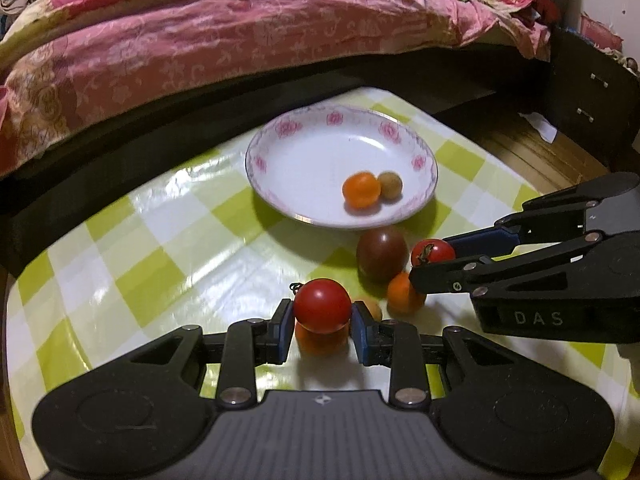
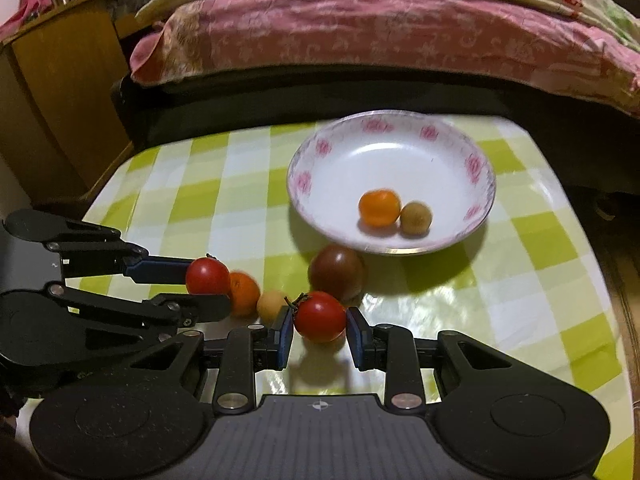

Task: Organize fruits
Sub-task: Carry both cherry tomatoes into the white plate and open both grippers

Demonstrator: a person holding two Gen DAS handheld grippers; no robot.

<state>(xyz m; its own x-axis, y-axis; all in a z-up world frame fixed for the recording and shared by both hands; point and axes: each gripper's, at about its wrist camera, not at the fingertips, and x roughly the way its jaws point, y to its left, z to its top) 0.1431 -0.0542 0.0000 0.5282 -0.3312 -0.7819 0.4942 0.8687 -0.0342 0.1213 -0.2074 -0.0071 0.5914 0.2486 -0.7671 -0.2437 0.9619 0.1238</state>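
Observation:
My left gripper (image 1: 322, 326) is shut on a red tomato (image 1: 322, 306) just above the table; it also shows in the right wrist view (image 2: 202, 290). My right gripper (image 2: 319, 330) is shut on a second red tomato (image 2: 320, 316), seen from the left wrist too (image 1: 432, 251). A white flowered plate (image 1: 280, 152) holds an orange fruit (image 1: 361, 190) and a small tan fruit (image 1: 390, 185). On the table lie a dark brown tomato (image 1: 381, 254), an orange fruit (image 1: 404, 294) and a small tan fruit (image 2: 271, 305).
The table has a green and white checked cloth (image 1: 140, 248). A bed with a pink floral cover (image 1: 200, 40) runs along the far side. A wooden cabinet (image 2: 52, 120) stands at the left, dark furniture (image 1: 592, 92) at the right.

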